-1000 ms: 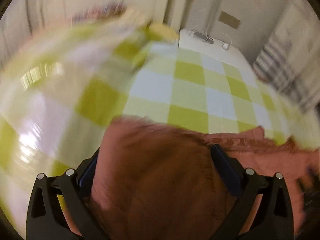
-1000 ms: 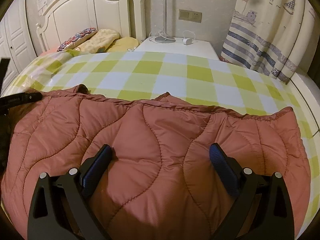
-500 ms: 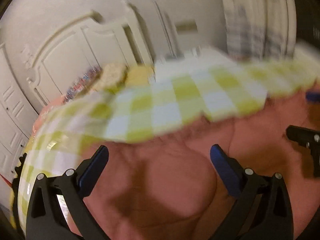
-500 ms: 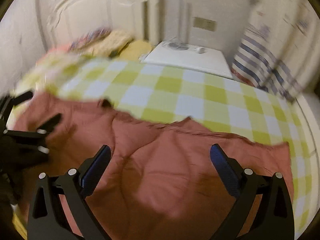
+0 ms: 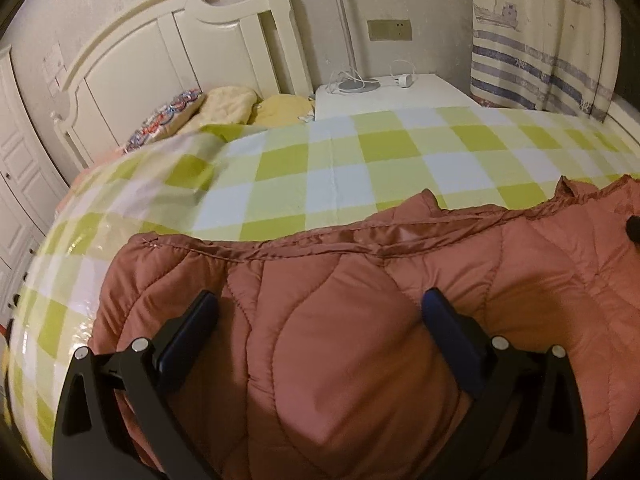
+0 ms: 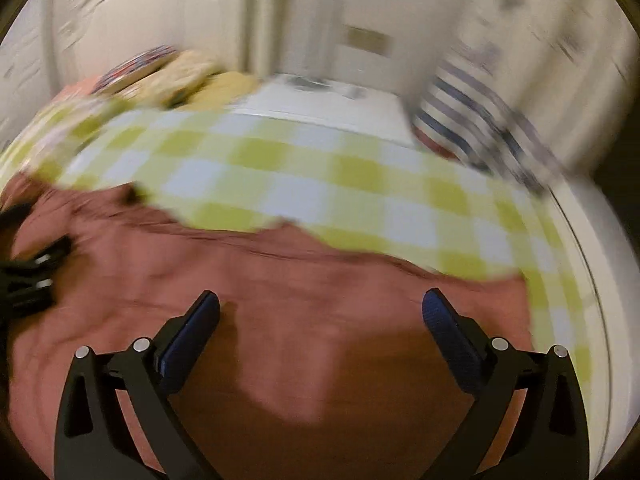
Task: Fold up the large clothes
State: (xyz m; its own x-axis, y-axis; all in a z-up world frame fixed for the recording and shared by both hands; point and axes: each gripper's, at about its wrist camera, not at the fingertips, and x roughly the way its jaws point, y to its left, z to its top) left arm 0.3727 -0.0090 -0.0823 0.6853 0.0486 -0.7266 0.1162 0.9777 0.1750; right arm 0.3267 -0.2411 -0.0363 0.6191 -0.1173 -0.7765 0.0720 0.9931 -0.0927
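The rust-red quilted jacket is being left spread flat on the checked bedspread, with the left gripper and right gripper both released above it, seemingly ready for a fold.

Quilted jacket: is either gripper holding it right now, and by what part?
Neither. The left gripper and right gripper are both open above the quilted jacket, gripping nothing.
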